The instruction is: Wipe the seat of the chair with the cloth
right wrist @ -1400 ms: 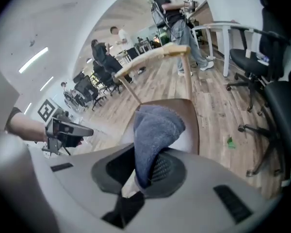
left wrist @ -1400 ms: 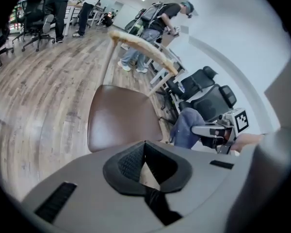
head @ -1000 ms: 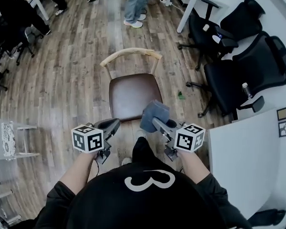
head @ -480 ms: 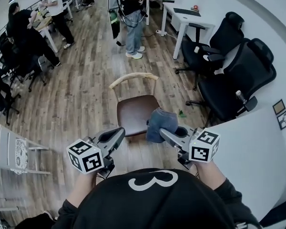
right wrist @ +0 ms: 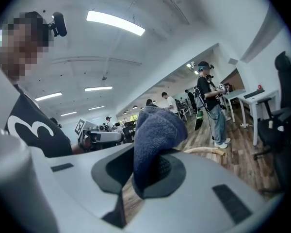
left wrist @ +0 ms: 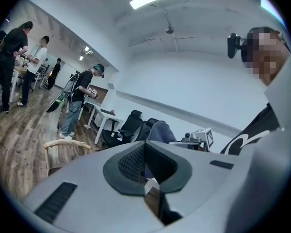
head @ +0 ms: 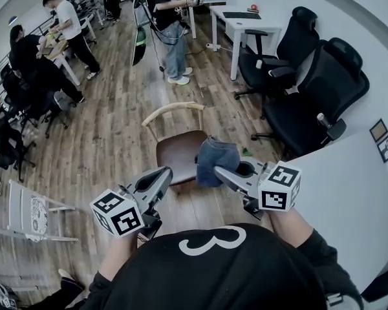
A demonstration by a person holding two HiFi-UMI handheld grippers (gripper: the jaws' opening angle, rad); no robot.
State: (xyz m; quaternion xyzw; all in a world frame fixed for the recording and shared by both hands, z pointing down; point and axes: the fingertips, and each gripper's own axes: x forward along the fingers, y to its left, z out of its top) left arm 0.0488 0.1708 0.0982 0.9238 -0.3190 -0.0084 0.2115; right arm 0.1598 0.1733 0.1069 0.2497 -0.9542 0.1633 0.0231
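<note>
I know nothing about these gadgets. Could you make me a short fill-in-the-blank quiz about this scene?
1. The right tool is clamped on a ____ cloth.
2. The left tool is shut and holds ____.
3. The chair stands on a ____ floor.

Missing words: blue; nothing; wooden

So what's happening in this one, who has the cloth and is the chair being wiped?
A person stands over a wooden chair with a gripper in each hand. The right gripper is shut on a blue cloth, held up in the air near the right edge of the brown seat and apparently not touching it. The left gripper is shut and empty, off to the seat's left. No wiping contact shows at this moment.
</note>
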